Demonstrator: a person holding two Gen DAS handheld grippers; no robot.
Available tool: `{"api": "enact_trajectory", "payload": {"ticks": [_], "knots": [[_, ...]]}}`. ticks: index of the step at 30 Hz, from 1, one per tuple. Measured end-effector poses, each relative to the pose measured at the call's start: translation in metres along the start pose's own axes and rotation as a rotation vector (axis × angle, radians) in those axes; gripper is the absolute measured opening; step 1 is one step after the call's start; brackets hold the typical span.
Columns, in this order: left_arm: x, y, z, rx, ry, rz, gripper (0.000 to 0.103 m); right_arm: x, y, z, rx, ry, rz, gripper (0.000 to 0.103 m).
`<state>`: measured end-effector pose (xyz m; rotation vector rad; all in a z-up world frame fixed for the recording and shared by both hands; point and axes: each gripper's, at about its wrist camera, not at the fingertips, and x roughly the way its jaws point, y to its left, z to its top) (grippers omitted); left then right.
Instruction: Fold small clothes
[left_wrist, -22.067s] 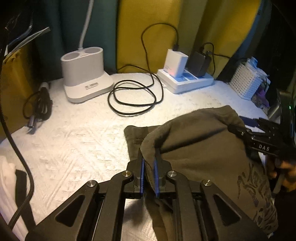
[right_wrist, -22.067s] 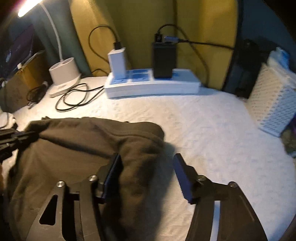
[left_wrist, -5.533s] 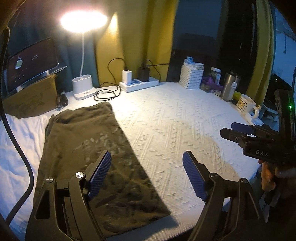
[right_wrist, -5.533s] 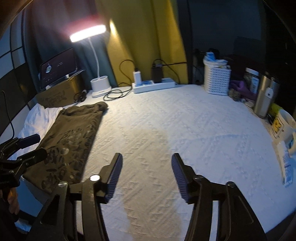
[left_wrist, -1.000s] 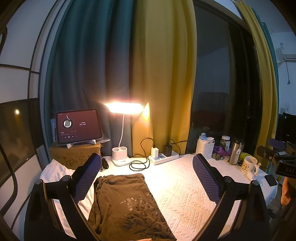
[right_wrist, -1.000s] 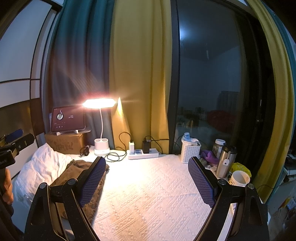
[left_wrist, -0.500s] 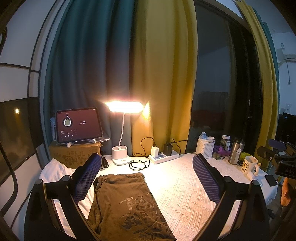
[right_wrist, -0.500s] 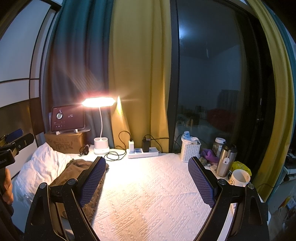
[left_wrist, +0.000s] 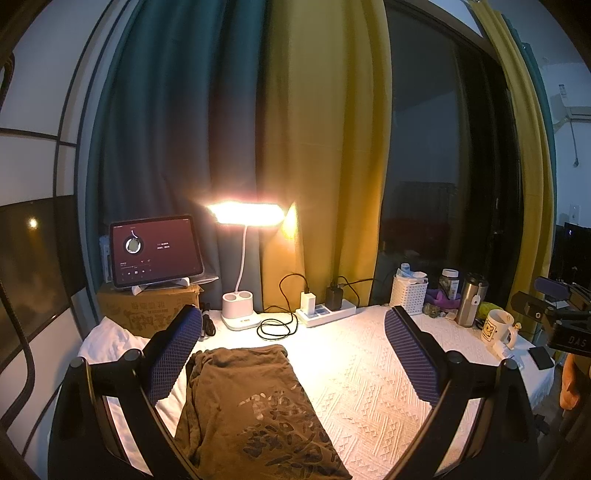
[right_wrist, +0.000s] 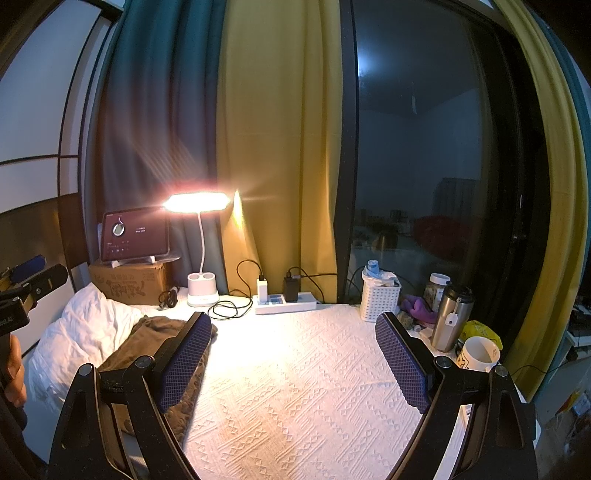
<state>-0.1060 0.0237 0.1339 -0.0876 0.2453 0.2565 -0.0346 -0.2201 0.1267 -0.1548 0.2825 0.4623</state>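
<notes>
Garment folded flat on the left of the bed, both tools raised clear of it.

Brown garment (left_wrist: 251, 402) lies as a long rectangle on the white bedspread (left_wrist: 369, 376), beside the pillow (right_wrist: 81, 332). Left gripper (left_wrist: 293, 354) and right gripper (right_wrist: 293, 363) have their fingers spread wide, holding nothing. Far back, a lit lamp (left_wrist: 245, 214) stands left of the power strip (left_wrist: 327, 312).

— Where's the shirt (left_wrist: 255, 406)?
— On the table (left_wrist: 369, 373), below and between the left tongs (left_wrist: 293, 354), nearer their left finger.
— And behind it?
— The lamp (left_wrist: 242, 306), then the power strip (left_wrist: 327, 314) to its right. The tablet (left_wrist: 155, 251) sits on a box (left_wrist: 147, 308), far left.
— Right of the right tongs (right_wrist: 293, 354)?
— A mug (right_wrist: 478, 354), with a flask (right_wrist: 450, 317) behind it.
</notes>
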Motion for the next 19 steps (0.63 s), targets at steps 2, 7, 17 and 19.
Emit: {"api": "enact_trajectory", "payload": {"ticks": [2, 7, 17, 19], "knots": [[-0.0002, 0.0, 0.0, 0.0, 0.0, 0.0, 0.098, 0.0, -0.0001, 0.0, -0.001, 0.001, 0.0, 0.092], [0.0001, 0.0004, 0.0002, 0.0, 0.001, -0.002, 0.098, 0.0003, 0.0001, -0.0018, 0.0, 0.004, -0.002, 0.092], [0.0007, 0.0006, -0.0001, 0.004, 0.003, -0.007, 0.098, 0.0012, 0.0027, -0.0041, -0.001, 0.01, -0.004, 0.092], [0.0005, 0.0002, -0.0003, 0.005, 0.003, -0.007, 0.098, 0.0014, 0.0026, -0.0039, -0.001, 0.01, -0.003, 0.092]]}}
